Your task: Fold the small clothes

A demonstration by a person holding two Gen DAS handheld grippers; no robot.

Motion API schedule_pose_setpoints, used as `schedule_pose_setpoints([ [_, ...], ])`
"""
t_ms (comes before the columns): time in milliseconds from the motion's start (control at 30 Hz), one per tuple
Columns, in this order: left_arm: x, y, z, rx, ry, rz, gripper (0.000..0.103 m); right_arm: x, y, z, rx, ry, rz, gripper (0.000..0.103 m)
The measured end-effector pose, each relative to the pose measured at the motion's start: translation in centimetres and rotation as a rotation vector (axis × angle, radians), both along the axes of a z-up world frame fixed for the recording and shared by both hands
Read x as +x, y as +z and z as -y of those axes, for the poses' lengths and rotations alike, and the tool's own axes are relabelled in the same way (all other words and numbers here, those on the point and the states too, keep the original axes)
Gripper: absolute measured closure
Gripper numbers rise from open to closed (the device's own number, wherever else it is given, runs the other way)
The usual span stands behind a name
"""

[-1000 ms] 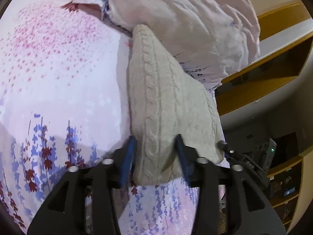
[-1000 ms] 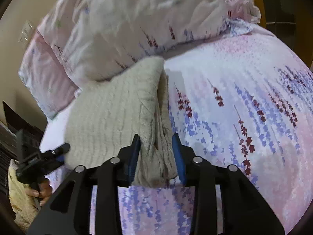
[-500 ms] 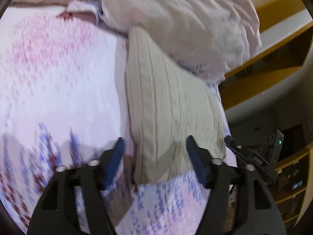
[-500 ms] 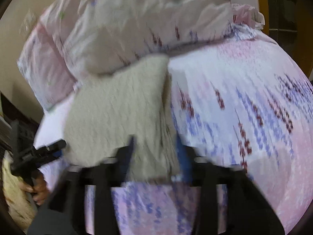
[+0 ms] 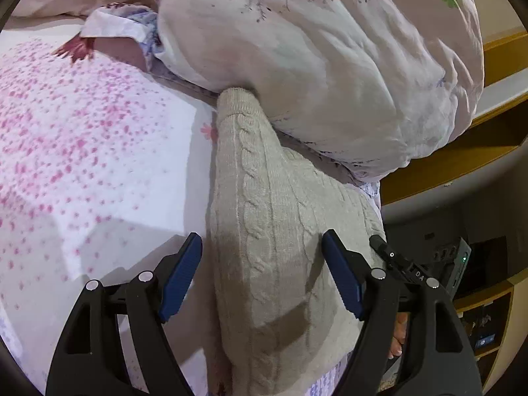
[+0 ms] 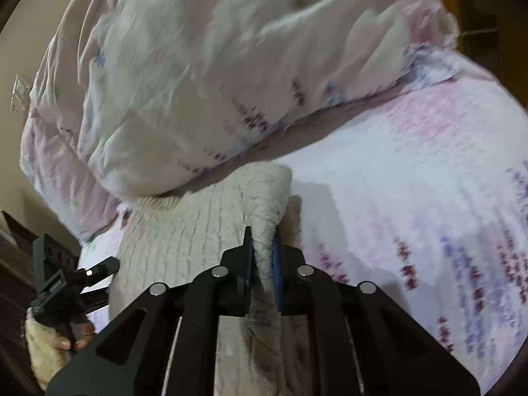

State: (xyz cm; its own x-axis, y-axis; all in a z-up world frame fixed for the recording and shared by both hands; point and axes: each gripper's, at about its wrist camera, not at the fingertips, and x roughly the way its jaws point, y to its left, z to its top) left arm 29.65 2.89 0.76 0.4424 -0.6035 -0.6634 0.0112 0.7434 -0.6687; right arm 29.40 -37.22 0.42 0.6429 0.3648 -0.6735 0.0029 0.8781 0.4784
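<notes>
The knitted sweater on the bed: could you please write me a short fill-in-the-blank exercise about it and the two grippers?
1. The right gripper is shut on a fold of the ____.
2. The left gripper is ____, its pads off the knit.
3. The sweater's far end lies under the bunched ____.

Missing words: sweater; open; duvet

Floral bedsheet, rumpled duvet, wooden shelving beside.
</notes>
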Motion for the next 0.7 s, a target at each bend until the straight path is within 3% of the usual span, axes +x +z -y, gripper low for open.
schedule_pose_setpoints([
  [100, 0.3, -0.5, 0.3, -0.007, -0.007, -0.010, 0.028, 0.7, -1.4, 0.3, -0.007, -0.034, -0.055, 0.095],
  [200, 0.6, -0.7, 1.1, -0.007, -0.007, -0.002, 0.028, 1.0, -1.6, -1.0, -0.096, -0.029, -0.063, 0.094],
  [267, 0.6, -0.6, 1.3, -0.002, -0.007, -0.005, 0.028, 0.6, -0.9, -1.1, -0.138, -0.043, -0.054, 0.084],
  [300, 0.5, -0.5, 1.3, -0.008, -0.006, -0.012, 0.028, -0.1, 0.0, -1.2, -0.146, -0.055, -0.019, 0.076],
  [367, 0.2, -0.4, 0.9, -0.015, -0.008, -0.016, 0.028, -1.9, 1.7, -1.8, -0.164, -0.039, 0.067, 0.074],
  [467, -0.3, -0.4, 0.6, -0.007, -0.015, -0.017, 0.028, -3.8, 2.6, -3.3, -0.173, 0.045, 0.117, 0.069],
  [567, -0.3, -0.5, 1.1, 0.018, -0.019, -0.004, 0.027, -4.1, 1.8, -4.7, -0.231, 0.123, 0.086, 0.069],
  [700, -0.2, -0.5, 2.8, 0.091, -0.037, 0.028, 0.029, -3.5, -0.6, -5.1, -0.313, 0.126, 0.021, 0.069],
])
